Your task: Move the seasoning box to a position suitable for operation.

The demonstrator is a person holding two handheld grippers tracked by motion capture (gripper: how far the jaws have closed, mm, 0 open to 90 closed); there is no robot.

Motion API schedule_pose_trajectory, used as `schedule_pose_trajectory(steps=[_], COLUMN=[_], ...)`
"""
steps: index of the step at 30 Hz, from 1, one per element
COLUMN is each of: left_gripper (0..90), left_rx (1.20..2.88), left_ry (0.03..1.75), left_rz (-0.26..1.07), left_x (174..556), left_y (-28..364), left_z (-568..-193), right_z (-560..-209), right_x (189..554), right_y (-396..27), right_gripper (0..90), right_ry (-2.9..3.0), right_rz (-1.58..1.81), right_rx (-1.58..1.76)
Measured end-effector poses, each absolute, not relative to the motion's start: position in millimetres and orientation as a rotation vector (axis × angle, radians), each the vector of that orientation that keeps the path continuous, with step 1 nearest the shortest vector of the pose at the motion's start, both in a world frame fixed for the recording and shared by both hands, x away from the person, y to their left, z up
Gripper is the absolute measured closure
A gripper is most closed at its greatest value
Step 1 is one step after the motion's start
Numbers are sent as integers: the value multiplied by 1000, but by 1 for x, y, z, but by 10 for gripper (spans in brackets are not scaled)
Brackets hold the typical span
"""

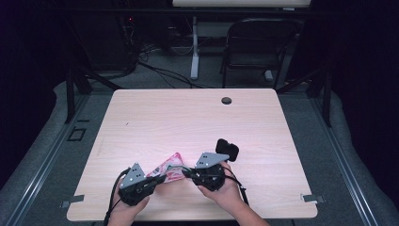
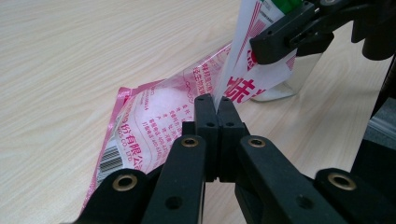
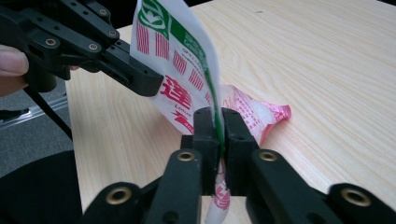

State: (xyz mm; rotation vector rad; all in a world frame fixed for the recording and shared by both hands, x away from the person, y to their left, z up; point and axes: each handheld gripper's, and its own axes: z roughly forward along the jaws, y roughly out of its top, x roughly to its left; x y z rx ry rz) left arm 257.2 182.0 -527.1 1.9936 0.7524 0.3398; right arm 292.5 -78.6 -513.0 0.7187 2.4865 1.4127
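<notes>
At the lower left of the high view, your left gripper has its fingers clenched on one edge of the pink-and-white printed plastic bag, low and centre on the pale wooden table. Just right of it, your right gripper pinches the bag's other edge. A black flat object lies beyond.

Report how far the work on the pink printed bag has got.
Done: both grippers have a grip on the plastic bag. The left gripper is shut on one part of its top edge and the right gripper on another, lifting that end while the rest lies on the table. In hand: holding the top edge up. Left: no opening or tear shows yet.
</notes>
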Motion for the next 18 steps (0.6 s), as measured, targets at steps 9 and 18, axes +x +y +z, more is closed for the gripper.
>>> schedule_pose_trajectory(steps=[9,18], left_gripper=[900,898], left_rx=[1988,1979], left_ry=[757,756], left_rz=[327,327], left_x=[256,256], left_y=[182,183], left_z=[-529,-530], right_z=[-515,-514], right_x=[292,295], right_y=[-79,-79], right_gripper=[900,900], right_ry=[2499,2517], right_rz=[1429,1465], right_rx=[746,861])
